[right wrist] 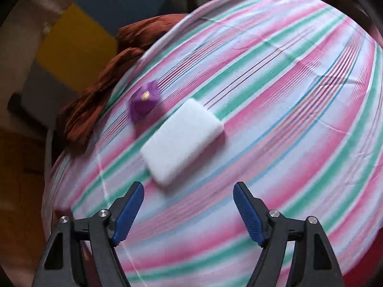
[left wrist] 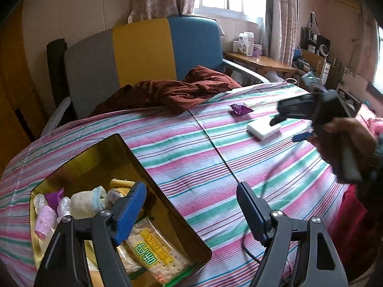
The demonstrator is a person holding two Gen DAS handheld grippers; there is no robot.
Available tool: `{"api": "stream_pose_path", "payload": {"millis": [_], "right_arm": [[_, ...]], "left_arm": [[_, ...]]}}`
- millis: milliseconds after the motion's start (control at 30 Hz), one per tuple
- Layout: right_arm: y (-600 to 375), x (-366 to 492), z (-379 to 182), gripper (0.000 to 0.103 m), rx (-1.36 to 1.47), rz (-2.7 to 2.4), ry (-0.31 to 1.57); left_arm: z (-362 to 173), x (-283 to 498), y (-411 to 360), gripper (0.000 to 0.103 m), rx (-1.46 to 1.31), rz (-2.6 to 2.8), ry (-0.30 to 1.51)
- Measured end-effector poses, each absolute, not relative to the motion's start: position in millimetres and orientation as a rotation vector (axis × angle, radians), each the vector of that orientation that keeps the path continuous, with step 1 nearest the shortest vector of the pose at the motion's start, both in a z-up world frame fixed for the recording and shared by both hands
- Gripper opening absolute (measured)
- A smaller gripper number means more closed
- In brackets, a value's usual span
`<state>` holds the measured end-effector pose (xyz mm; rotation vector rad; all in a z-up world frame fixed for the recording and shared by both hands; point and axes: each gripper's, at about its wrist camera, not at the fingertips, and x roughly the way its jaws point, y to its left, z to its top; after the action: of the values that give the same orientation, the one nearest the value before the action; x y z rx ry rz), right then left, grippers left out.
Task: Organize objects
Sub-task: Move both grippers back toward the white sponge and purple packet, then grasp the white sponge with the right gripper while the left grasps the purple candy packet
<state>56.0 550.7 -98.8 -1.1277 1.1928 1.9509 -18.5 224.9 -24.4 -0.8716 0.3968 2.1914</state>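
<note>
Right gripper [right wrist: 188, 209] jaws wide, empty, above white sponge block [right wrist: 182, 142] on striped sheet [right wrist: 287, 95]; best straddle narrow sides, then squeeze; left gripper [left wrist: 191, 211] spread, empty, beside gold tin [left wrist: 79, 157].

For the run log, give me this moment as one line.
left gripper open over tin | right gripper open, empty, above sponge | purple wrapper beside sponge, both on sheet

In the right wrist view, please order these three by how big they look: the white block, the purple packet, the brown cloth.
1. brown cloth, though the bed edge hides part of it
2. white block, nearer the camera, so this rank is unsure
3. purple packet, clearly smallest
</note>
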Motion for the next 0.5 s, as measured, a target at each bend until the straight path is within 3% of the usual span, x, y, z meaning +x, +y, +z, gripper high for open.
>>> {"api": "stream_pose_path", "payload": {"millis": [133, 200, 333, 500], "right_arm": [[564.5, 33.4, -114.2, 0.079, -1.087, 1.866, 1.259], [568.2, 22.6, -117.8, 0.087, -1.057, 1.836, 1.258], [569.8, -0.6, -116.1, 0.088, -1.053, 1.814, 1.185], [558.8, -26.1, -118.4, 0.086, -1.195, 1.834, 0.963]], "left_arm": [[-25.6, -24.5, 224.1, 0.079, -0.893, 2.188, 0.374], [-25.9, -28.1, 223.5, 0.079, -0.902, 2.189, 0.363], [-28.6, -33.6, 224.1, 0.079, -0.915, 2.181, 0.350], [-31.4, -39.6, 225.5, 0.079, -0.930, 2.173, 0.337]]}}
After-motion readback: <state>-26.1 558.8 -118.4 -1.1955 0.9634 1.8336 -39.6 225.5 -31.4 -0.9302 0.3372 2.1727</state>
